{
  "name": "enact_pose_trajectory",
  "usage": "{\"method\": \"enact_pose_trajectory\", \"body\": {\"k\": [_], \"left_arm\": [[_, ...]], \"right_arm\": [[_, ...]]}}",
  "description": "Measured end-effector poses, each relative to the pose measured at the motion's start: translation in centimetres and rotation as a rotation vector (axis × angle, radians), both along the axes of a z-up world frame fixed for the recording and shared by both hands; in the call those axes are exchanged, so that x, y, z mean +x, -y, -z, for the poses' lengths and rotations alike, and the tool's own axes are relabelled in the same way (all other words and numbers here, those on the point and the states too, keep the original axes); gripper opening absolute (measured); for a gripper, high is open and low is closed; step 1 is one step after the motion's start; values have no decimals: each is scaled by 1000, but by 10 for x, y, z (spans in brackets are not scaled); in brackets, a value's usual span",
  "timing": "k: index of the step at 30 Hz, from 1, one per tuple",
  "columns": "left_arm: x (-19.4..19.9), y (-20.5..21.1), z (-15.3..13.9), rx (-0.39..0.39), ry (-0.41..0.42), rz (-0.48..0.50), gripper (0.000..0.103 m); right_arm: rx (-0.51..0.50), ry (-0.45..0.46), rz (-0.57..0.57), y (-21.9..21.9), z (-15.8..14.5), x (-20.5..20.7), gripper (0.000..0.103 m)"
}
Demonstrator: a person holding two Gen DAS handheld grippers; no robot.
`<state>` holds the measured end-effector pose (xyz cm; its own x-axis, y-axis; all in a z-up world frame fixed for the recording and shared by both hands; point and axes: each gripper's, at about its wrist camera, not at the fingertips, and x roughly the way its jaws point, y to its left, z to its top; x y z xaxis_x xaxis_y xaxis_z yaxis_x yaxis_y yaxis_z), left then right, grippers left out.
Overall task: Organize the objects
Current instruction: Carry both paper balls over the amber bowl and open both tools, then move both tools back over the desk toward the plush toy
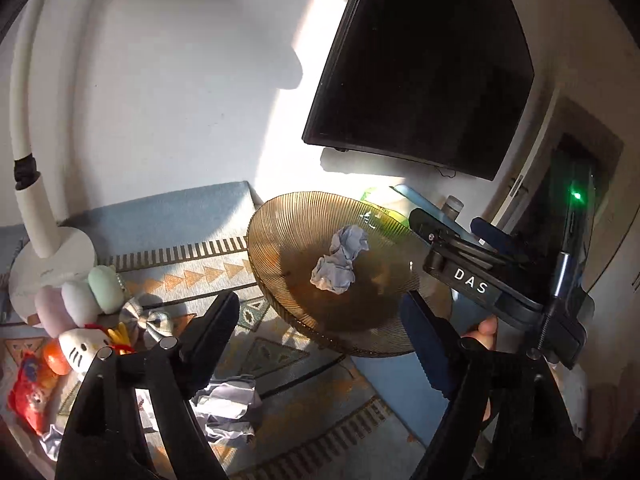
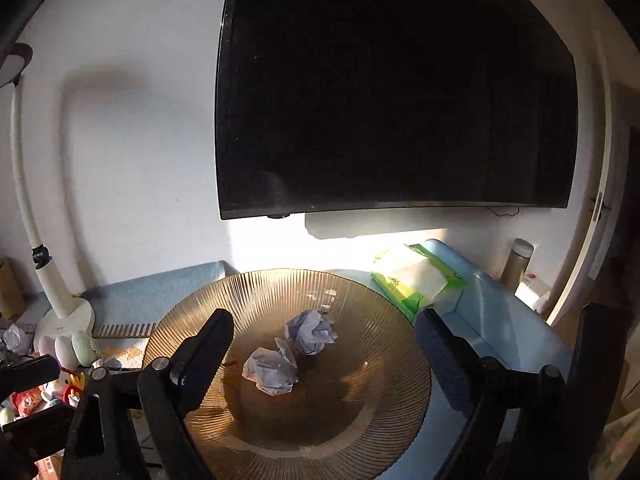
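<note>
Sitting in the middle of the ribbed brown bowl (image 2: 360, 400) are two paper balls (image 2: 271, 372), gathered there to tidy up. Both the right gripper (image 2: 324, 364) and left gripper (image 1: 320, 340) are spread wide with nothing inside. More crumpled paper (image 1: 228, 404) waits on the patterned mat (image 1: 280, 360) near its front edge.

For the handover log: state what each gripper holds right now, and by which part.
Nothing is held. The left gripper and right gripper are both open and empty; two paper balls lie loose in the amber plate.

Both hand-held grippers are matte black with silver pivot bolts; the right hand-held gripper (image 1: 460, 252) carries white "DAS" lettering.
</note>
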<state>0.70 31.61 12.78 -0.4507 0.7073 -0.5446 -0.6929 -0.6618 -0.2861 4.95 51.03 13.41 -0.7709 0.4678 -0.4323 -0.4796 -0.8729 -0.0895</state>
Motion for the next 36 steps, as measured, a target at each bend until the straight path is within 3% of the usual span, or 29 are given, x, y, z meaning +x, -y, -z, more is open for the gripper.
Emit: {"method": "enact_pose_trajectory", "body": {"k": [2,5,9,12,16,20,23,27,29,33,35,36], "left_arm": [[9,27,-3,-21,-24,-32,83],[25,73,1,-126,-66,-209,83],[45,133,16,-107,-16,-271,83],[51,165,32,-136,13,-331,83],[51,192,46,-125,67,-378,83],[61,211,46,-90,70,-379,83],[73,221,41,-87,44,-372,83],[92,248,24,-101,3,-389,83],[100,266,8,-168,-51,-413,83],[120,299,-46,-431,-289,-541,83],[129,313,-72,-460,-331,-554,91],[134,316,-79,-453,-332,-545,103]], "right_arm": [[85,37,54,4,6,-20,92],[169,89,115,2,21,-45,92],[220,161,135,-3,39,-64,92],[218,242,127,-2,51,-72,91],[182,279,182,-3,52,-54,87],[106,297,211,6,45,-1,87],[86,289,201,23,45,35,87],[120,293,181,39,44,40,87],[144,257,197,51,29,46,87],[203,106,82,104,-19,82,91],[153,41,-51,134,-36,102,102],[104,14,-121,149,-38,110,103]]}}
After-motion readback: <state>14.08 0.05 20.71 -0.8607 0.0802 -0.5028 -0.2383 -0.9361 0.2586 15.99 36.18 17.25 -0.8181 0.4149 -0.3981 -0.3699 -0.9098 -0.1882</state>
